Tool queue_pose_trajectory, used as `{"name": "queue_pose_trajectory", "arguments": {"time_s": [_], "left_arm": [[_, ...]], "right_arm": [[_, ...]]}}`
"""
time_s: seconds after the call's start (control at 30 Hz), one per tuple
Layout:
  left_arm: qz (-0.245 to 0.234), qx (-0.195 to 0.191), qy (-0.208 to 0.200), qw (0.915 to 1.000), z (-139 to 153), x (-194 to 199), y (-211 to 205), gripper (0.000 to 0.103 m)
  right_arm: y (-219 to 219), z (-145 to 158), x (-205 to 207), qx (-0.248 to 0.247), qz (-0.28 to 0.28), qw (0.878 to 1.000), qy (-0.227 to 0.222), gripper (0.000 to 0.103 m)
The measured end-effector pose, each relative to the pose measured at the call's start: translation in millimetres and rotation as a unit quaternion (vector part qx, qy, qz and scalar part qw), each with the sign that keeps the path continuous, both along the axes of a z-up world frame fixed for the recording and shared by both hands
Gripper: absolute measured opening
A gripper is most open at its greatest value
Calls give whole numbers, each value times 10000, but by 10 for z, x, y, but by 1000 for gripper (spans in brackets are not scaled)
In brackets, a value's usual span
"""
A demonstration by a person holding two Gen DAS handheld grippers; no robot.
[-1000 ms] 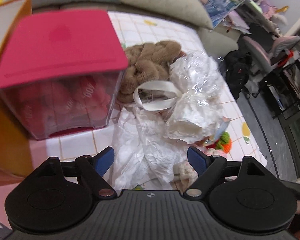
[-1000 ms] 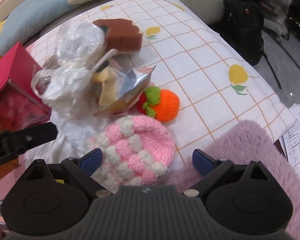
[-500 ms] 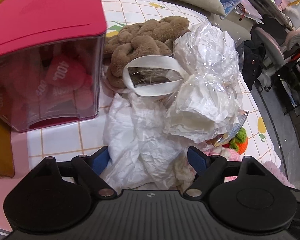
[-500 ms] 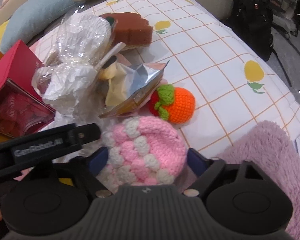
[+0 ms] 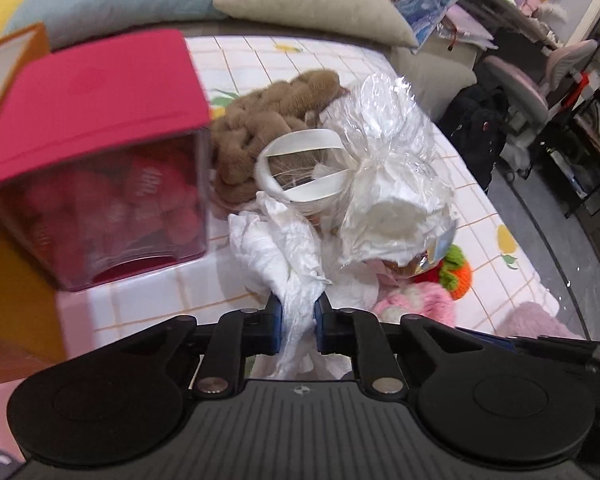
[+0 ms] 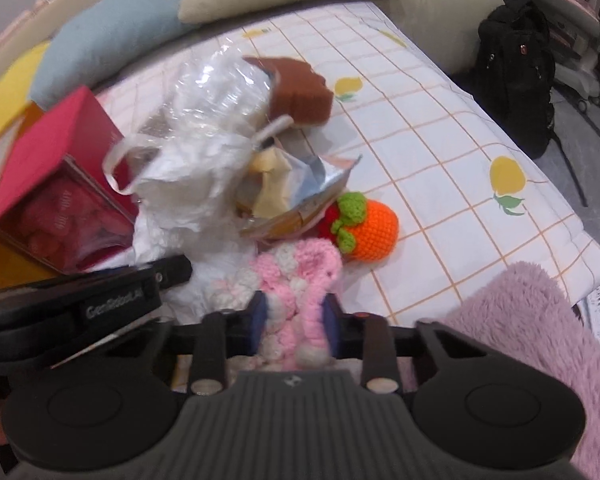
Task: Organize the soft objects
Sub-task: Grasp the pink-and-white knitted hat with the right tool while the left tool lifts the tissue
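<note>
Left gripper (image 5: 297,322) pinched on one white crumpled sheet (image 5: 288,256), beside one red-lidded box (image 5: 96,152). Right gripper (image 6: 293,322) clamped on one pink-and-white crochet piece (image 6: 296,276). One orange crochet fruit (image 6: 370,226) just beyond; one brown plush (image 5: 260,136) behind.

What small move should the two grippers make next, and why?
Probably lift both a little and draw them apart. The left gripper is shut on the white crumpled sheet and the right gripper on the pink knitted piece, which touch each other in the pile.
</note>
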State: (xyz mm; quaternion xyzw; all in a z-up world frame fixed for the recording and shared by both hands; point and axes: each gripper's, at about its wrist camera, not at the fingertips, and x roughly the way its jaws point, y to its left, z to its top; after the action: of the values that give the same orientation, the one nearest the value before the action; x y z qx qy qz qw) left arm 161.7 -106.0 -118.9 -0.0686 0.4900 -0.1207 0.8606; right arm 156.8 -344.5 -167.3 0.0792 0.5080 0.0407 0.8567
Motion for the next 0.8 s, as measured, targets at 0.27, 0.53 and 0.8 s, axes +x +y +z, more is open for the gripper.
{"name": "queue_pose_trajectory", "arguments": {"time_s": [0.27, 0.53, 0.8], "left_arm": [[60, 187, -400, 9990, 326, -378, 386, 15], [55, 514, -100, 9986, 342, -670, 582, 16], [163, 611, 129, 9979, 145, -760, 667, 16]], "right_arm": [[56, 68, -148, 146, 142, 9998, 58, 7], [143, 53, -129, -91, 297, 9994, 139, 82], [313, -314, 56, 100, 68, 9953, 959, 97]]}}
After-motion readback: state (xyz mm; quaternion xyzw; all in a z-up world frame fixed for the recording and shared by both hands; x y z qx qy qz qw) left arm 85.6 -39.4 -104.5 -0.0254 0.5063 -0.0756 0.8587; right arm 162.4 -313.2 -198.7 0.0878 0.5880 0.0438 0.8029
